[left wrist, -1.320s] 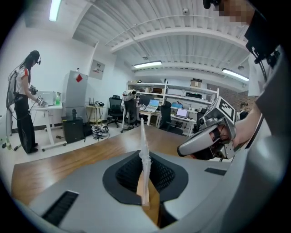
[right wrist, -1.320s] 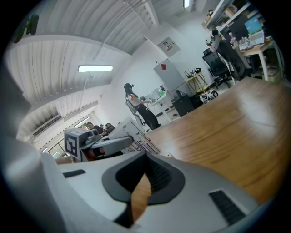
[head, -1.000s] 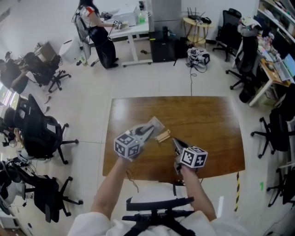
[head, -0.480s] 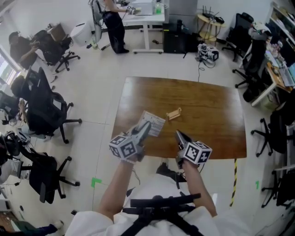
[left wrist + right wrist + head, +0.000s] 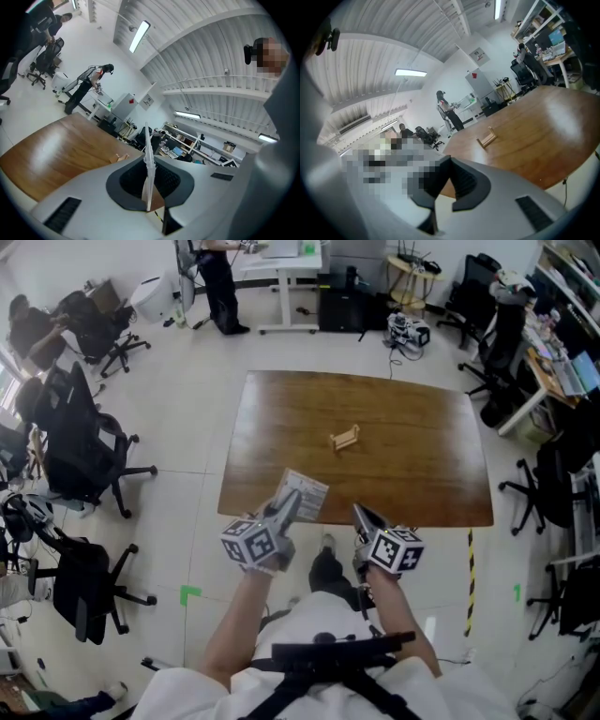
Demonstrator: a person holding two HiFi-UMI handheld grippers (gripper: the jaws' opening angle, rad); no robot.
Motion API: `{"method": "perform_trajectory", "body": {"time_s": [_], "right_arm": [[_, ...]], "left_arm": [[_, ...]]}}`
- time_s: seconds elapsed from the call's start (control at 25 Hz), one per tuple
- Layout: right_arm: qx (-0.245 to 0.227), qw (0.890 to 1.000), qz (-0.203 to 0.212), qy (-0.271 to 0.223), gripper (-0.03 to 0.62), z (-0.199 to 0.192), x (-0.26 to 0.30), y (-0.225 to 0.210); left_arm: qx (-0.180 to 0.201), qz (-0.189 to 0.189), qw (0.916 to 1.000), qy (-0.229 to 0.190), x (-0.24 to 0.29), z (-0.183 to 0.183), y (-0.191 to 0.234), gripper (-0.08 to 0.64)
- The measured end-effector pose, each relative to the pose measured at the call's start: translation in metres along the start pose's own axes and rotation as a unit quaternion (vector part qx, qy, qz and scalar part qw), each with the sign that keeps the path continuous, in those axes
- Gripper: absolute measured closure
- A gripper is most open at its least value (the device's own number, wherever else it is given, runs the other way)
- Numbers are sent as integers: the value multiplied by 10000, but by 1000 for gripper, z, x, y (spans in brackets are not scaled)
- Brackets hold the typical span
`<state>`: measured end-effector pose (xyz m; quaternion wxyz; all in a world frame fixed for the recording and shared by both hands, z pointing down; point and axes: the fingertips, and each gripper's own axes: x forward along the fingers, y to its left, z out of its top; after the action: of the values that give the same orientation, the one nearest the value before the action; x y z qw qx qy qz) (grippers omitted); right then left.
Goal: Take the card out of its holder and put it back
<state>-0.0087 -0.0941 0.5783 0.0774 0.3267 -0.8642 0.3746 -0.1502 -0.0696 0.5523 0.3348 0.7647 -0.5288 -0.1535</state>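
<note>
This is an office: black chairs on wheels (image 5: 80,446), a long white desk (image 5: 291,257) and white shelves full of stuff (image 5: 187,140).

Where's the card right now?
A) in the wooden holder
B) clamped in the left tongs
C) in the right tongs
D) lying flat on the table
B: the card stands edge-on between the shut jaws of the left tongs; the wooden holder sits empty on the table.

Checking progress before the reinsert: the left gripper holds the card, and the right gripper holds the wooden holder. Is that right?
Not quite. The left gripper does hold the card, but the wooden holder lies on the table, well apart from the right gripper. The head view shows this.
</note>
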Motion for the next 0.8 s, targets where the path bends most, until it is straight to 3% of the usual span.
{"method": "perform_trajectory", "body": {"time_s": [0.28, 0.48, 0.8], "right_arm": [[-55, 10000, -32, -75, 592, -8, -22, 0], [-71, 9999, -21, -128, 592, -4, -27, -3], [-55, 9997, -50, -217, 592, 10, -22, -6]], "left_arm": [[308, 212, 9986, 385, -5, -23, -18, 551], [633, 247, 9967, 435, 2, -24, -27, 551], [840, 330, 9931, 747, 21, -21, -19, 551]]}}
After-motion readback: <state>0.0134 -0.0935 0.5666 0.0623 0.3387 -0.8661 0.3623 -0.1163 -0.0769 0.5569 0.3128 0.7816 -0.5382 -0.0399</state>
